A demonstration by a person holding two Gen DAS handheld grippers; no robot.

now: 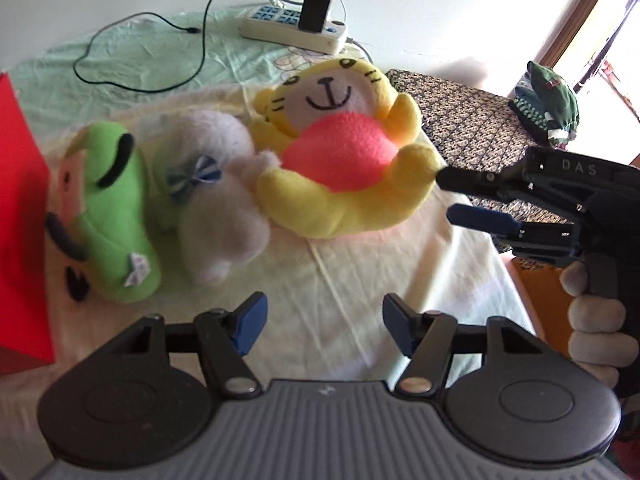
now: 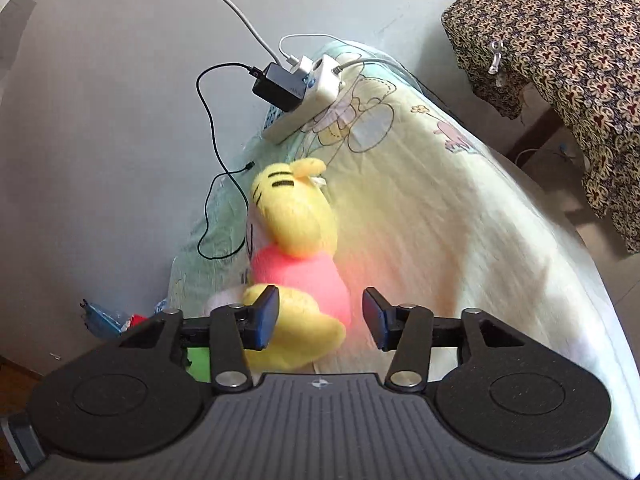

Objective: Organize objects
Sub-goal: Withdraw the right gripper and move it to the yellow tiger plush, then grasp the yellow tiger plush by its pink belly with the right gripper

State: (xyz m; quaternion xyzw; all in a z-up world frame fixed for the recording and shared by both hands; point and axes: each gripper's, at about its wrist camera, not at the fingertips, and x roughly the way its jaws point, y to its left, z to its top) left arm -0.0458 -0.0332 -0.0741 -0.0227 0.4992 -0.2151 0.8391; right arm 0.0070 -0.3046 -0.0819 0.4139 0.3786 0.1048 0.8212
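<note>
1. Plainly, the right gripper (image 2: 320,322) had fingers spread, straddling the yellow plush tiger with pink belly (image 1: 340,152), ready to pinch.
2. The left gripper (image 1: 324,328) stood apart, empty, above the sheet-covered tabletop (image 1: 360,272).
3. Beside lay a green plush toy (image 1: 120,208) and a white plush toy (image 1: 224,200).

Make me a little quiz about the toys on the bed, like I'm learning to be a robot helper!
1. Pick one: what colour is the tummy of the yellow tiger plush? A blue, B pink, C black.
2. True or false: in the left wrist view, the green plush lies between the red box and the white plush.
3. Fill in: the black charger is plugged into the white ____.

Key: 1 B. 2 True. 3 power strip.
</note>
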